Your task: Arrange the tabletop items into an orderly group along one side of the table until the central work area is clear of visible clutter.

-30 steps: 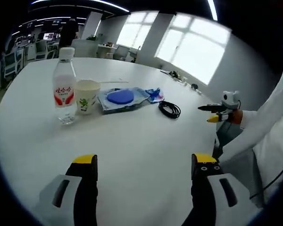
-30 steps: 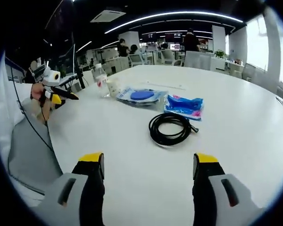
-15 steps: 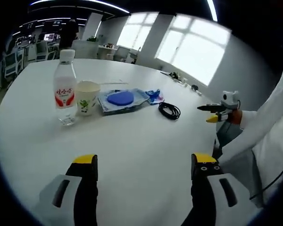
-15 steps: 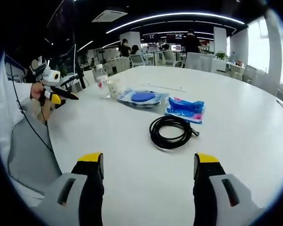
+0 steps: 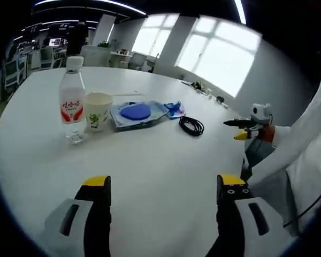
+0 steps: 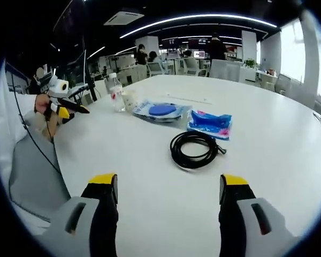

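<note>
On the white table (image 5: 166, 160) stand a clear water bottle (image 5: 71, 107) with a red label and a white paper cup (image 5: 97, 111) beside it. Right of them lie a clear packet with a blue disc (image 5: 136, 112), a small blue packet (image 5: 174, 107) and a coiled black cable (image 5: 192, 126). My left gripper (image 5: 161, 184) is open, well short of them. In the right gripper view the cable (image 6: 196, 149) lies closest, the blue packet (image 6: 208, 121) and disc packet (image 6: 160, 111) behind it, bottle (image 6: 114, 92) and cup (image 6: 130, 99) far left. My right gripper (image 6: 168, 184) is open over bare table.
The other gripper shows at the table's edge in each view, at right (image 5: 250, 126) and at left (image 6: 61, 107), held by a person in white sleeves. Small dark items (image 5: 203, 87) lie at the far table edge. Office desks and chairs (image 6: 203, 61) stand behind.
</note>
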Tool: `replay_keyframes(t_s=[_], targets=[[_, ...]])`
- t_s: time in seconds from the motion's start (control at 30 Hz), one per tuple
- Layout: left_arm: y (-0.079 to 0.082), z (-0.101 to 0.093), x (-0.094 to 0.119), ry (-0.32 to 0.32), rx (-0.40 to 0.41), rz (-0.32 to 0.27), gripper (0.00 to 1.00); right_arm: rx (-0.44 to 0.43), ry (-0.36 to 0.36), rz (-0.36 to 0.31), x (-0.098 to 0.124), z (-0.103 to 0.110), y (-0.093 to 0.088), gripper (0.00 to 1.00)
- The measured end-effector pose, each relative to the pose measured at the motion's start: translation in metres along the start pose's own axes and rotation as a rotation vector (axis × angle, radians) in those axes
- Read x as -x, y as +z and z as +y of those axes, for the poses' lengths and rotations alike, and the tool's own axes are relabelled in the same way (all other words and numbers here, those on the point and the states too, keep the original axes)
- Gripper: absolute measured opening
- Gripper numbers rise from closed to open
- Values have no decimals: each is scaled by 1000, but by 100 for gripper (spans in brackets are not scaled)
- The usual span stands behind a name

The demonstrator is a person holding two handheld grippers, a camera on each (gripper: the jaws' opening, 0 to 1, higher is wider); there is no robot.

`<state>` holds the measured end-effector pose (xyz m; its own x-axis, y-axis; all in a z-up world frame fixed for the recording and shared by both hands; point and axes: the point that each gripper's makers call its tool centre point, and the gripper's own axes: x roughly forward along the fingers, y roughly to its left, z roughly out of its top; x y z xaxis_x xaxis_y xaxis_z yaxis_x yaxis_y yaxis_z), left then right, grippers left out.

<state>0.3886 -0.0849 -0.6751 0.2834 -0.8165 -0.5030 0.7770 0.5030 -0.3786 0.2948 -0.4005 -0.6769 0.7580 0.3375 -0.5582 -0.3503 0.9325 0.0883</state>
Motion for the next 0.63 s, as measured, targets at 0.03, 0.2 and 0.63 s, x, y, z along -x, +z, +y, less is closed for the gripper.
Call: replay_keyframes(t_s=[0.03,0.2,0.63], targets=[[0,0,0,0,1,-1,83,1,0,1,0,0,0,77],[0,1,1,2,7,-3,83,2,0,1,-1,0,1,77],[-3,3,2,6,10,-3,83,1,2,2,-1,2,1,77]])
